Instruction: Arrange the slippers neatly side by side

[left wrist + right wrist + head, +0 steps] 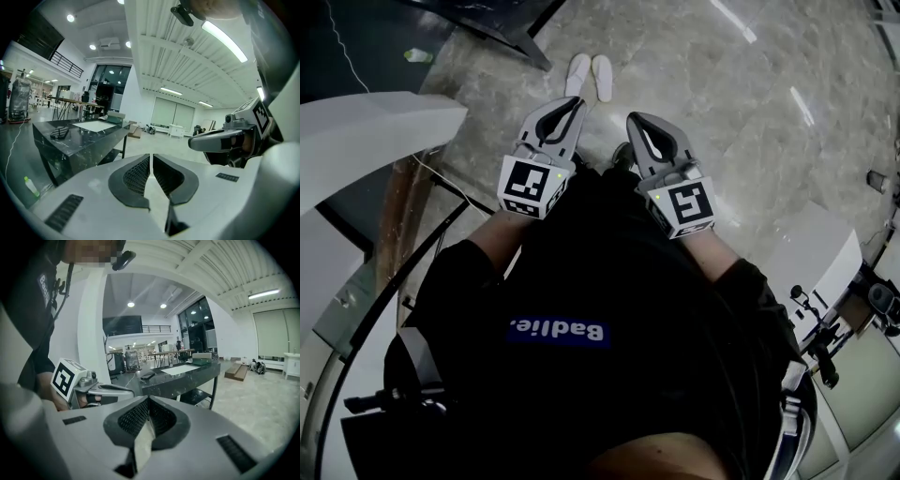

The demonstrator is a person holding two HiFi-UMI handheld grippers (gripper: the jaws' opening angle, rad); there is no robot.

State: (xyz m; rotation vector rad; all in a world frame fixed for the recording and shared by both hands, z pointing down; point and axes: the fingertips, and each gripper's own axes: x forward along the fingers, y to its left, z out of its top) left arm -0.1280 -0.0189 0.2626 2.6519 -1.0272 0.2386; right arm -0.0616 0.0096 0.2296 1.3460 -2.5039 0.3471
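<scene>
Two white slippers (589, 75) lie side by side on the marble floor, straight ahead of me in the head view. My left gripper (578, 101) is held up at waist height, its jaws closed together with nothing between them. My right gripper (630, 118) hangs beside it at the same height, also shut and empty. Both point forward, well above the slippers and touching nothing. In the left gripper view my left gripper (151, 157) faces across the hall, and the right gripper (220, 139) shows at its right. The right gripper view shows my right gripper (148, 401) closed, with the left gripper (101, 391) beside it.
A dark marble-topped table (79, 131) stands to the left, its leg (511, 37) near the slippers. A white curved counter (366, 131) lies at my left and white equipment (825, 272) at my right. Marble floor (722, 103) stretches ahead.
</scene>
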